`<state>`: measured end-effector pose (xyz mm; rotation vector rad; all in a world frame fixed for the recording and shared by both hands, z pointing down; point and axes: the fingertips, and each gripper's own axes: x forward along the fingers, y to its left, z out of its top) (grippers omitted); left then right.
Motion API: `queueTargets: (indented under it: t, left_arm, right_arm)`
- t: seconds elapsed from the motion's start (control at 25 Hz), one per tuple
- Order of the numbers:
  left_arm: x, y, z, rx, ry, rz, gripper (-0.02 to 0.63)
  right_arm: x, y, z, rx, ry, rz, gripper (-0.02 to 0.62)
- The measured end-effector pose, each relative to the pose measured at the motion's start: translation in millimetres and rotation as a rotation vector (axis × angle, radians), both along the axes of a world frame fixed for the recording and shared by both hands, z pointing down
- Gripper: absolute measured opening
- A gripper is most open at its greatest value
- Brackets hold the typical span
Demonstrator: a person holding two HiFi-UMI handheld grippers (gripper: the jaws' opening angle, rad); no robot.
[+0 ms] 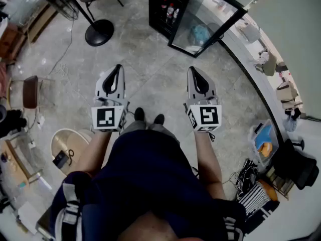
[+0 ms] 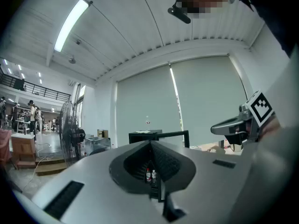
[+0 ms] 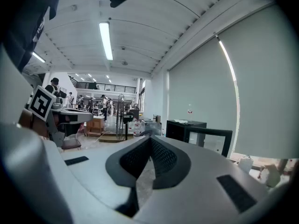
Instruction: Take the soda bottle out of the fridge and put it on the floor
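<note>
The small black fridge [image 1: 167, 8] stands far ahead on the floor with its glass door [image 1: 210, 24] swung open to the right. Bottles [image 1: 171, 11] with red and white labels stand on a shelf inside. My left gripper [image 1: 118, 67] and right gripper [image 1: 192, 70] are held side by side at waist height, well short of the fridge, both shut and empty. In the left gripper view the fridge [image 2: 145, 137] is straight ahead and two small bottles [image 2: 151, 175] show through the gap below the jaw tips. In the right gripper view the fridge [image 3: 183, 129] stands to the right.
A standing fan's round base [image 1: 99, 32] sits on the grey tiled floor left of the fridge. A round low table [image 1: 61, 145] and a chair [image 1: 30, 92] are at my left. Boxes and bags [image 1: 263, 143] line the curved wall edge at the right.
</note>
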<state>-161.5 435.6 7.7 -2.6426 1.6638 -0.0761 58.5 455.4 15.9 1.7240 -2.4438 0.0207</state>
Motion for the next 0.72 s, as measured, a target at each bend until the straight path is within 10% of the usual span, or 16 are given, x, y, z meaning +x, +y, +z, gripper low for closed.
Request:
queueTargets:
  t: [0.72]
  left_arm:
    - [3.4,-2.6,0.5,0.004,-0.008,0.013,0.029]
  right_arm:
    - [-10.7,-0.5,-0.5,0.005,0.011,-0.022,0.017]
